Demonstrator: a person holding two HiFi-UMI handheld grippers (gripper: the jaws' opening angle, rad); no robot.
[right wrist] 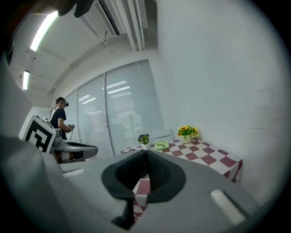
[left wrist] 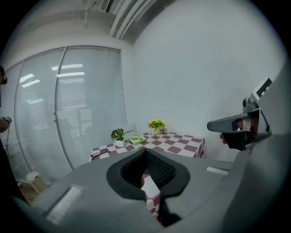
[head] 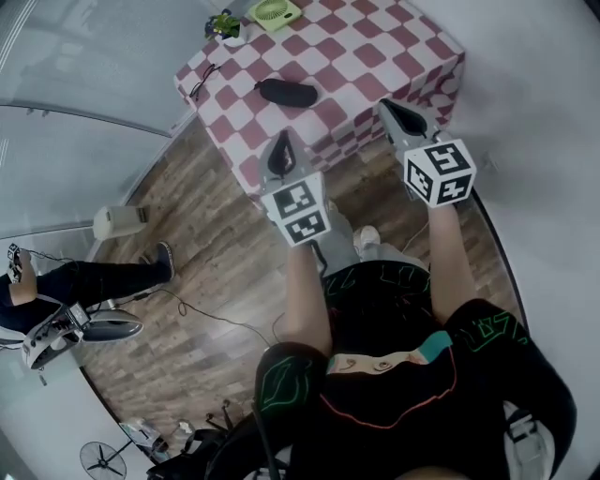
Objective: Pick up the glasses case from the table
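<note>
Room: wood floor point(head: 187, 234), blinds point(left wrist: 86, 104); a person's legs point(head: 103, 279) were cut off at the head view's left edge.
Counter point(head: 375, 47): checked red-and-white cloth.
Left hand-held gripper point(head: 279, 152): jaws together, empty.
Right hand-held gripper point(head: 395, 111): jaws together, empty.
Glasses case point(head: 288, 92): black, lay flat mid-counter, untouched; only the head view showed it.

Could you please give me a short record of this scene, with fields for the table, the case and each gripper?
surface: table under a red-and-white checked cloth
target: black oblong glasses case, lying on the cloth, untouched
left gripper: shut, holds nothing, in the air apart from the case
right gripper: shut, holds nothing, in the air apart from the case
other items on cloth: pale green round object, small potted plant, dark-framed spectacles
</note>
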